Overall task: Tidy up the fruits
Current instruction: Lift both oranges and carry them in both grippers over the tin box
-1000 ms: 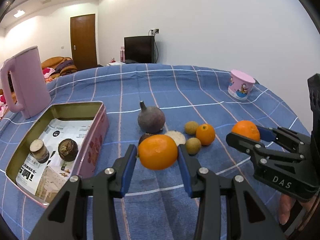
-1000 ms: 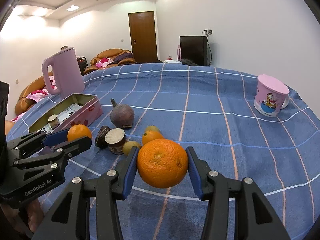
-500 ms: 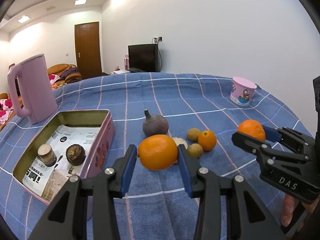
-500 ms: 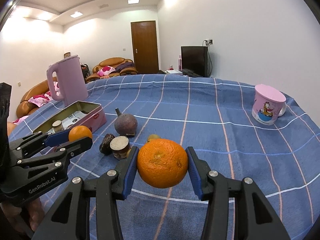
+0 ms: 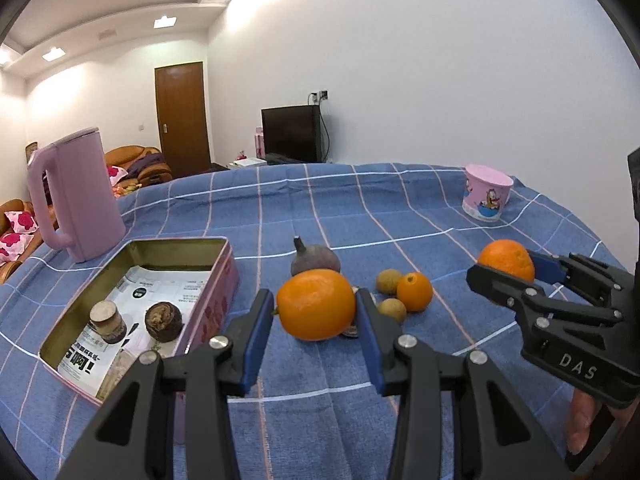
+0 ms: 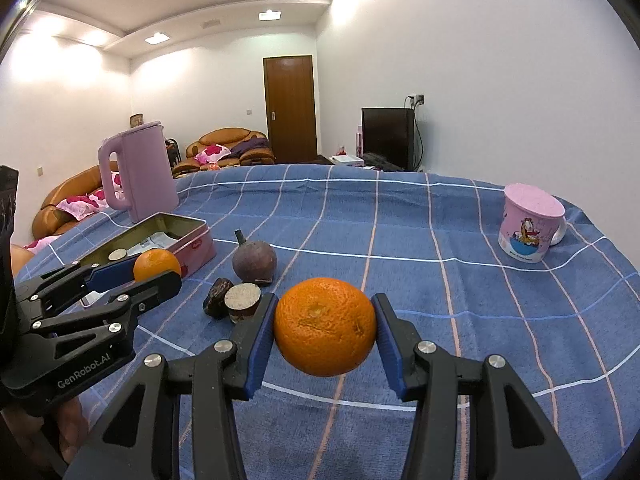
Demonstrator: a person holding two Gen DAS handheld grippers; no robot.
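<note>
Left wrist view, against a second earlier: table edge and fruit sit lower in frame, more ceiling and wall show; both grips unchanged.

Left gripper [image 5: 316, 314]: blue pads clamped on a smooth orange [image 5: 316, 304], held clear above the blue checked tablecloth [image 5: 360, 208].
Right gripper [image 6: 325, 330]: clamped on a larger, dimpled orange [image 6: 325, 326], likewise off the cloth.

Seen in the left wrist view only:
- small orange [image 5: 415, 291] on the cloth, with two brownish-green round fruits [image 5: 389, 281] touching or just beside it;
- full interior of the pink tin [image 5: 224, 280].

Seen in the right wrist view only:
- dark wrinkled fruit [image 6: 216, 302] touching a cut piece with a pale flat face [image 6: 244, 300], both near the purple stemmed fruit [image 6: 255, 261];
- handle of the pink cartoon mug [image 6: 530, 226], at its far side.

Containers:
- pink tin, open, lined with printed paper: one short cylindrical piece with a pale top [image 5: 107, 320] and one dark rough round fruit [image 5: 163, 320], side by side.
- pink cartoon mug, far right of table; contents cannot be told.
- pink lidded jug [image 5: 78, 196], behind the tin; lid on.
</note>
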